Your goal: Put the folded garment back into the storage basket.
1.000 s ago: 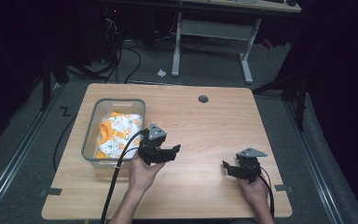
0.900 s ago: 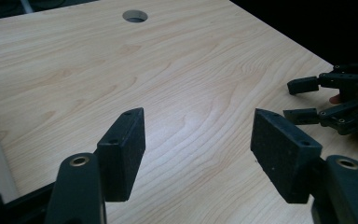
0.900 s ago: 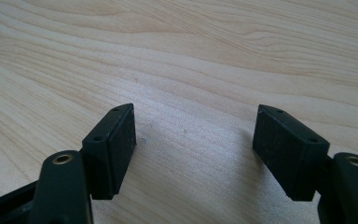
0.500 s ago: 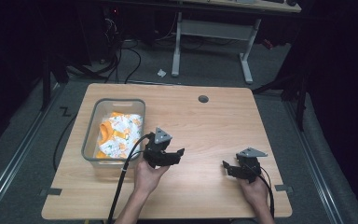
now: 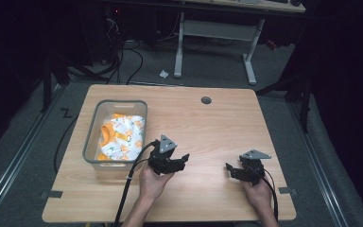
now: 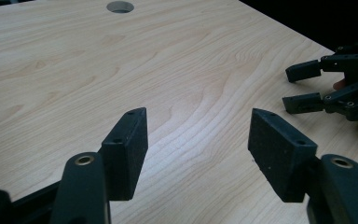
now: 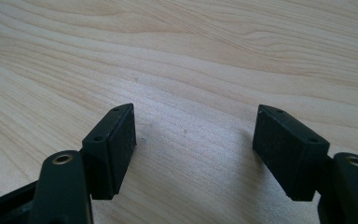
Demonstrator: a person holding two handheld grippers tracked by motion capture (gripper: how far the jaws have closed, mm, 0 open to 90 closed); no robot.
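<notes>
My left gripper [image 5: 183, 161] hangs low over the wooden table [image 5: 217, 127], just right of a clear plastic bin [image 5: 90, 142], and points right. Its jaws stand open over bare wood in the left gripper view [image 6: 198, 116]; they have just been closing a little, with nothing between them. My right gripper [image 5: 230, 169] rests near the table's front right and points left toward the other one. It is open too, with only wood grain between its pads [image 7: 196, 109]. The left gripper view also catches the right gripper [image 6: 288, 88] at its right edge.
The bin holds a crumpled orange and white cloth [image 5: 123, 137]. A round cable hole [image 5: 206, 100] sits near the table's far edge. Black cables trail from both grippers toward the front edge. A desk frame and more cables stand on the floor beyond.
My left hand has sunk toward the table and drifted slightly toward the front edge, away from the bin. The right hand has kept still.
</notes>
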